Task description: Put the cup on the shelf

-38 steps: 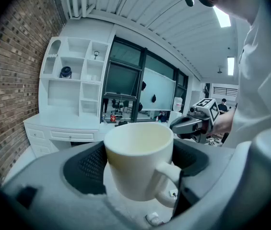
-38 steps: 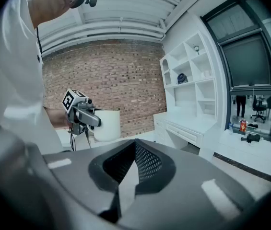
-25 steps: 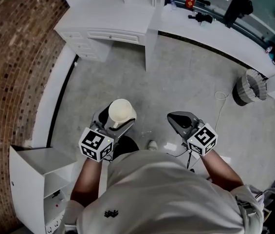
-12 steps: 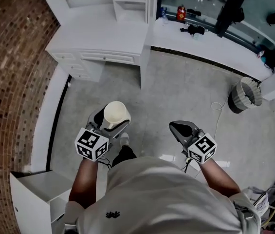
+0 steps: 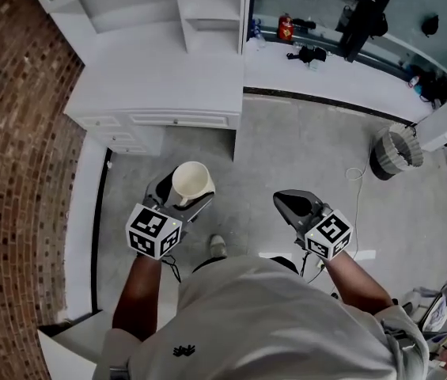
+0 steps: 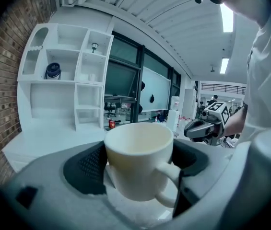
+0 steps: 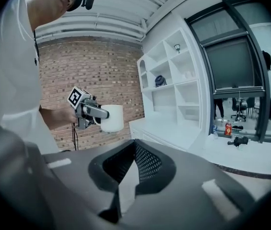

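Still in transit: cup clamped in left claw, shelf coming up

Left gripper grips the cream ceramic cup across its body. The cup is upright with its handle turned back toward the gripper body, carried in the air above the grey floor. Right gripper is clenched on nothing, pads together, riding alongside and well apart from the cup.

What's changed: I've walked forward. Against the earlier head view, the white desk with drawers has slid down the picture toward the grippers. More of the white open shelf unit on top of it now shows. The small white cabinet at lower left has almost dropped out of frame. Grip on the cup and spacing between the grippers look the same.

For the task: pickup is done, approach looks mostly done, placement not started. Left gripper view shows several bare compartments; one upper one holds a dark round object. My read: next is to lift and reach over the desk.
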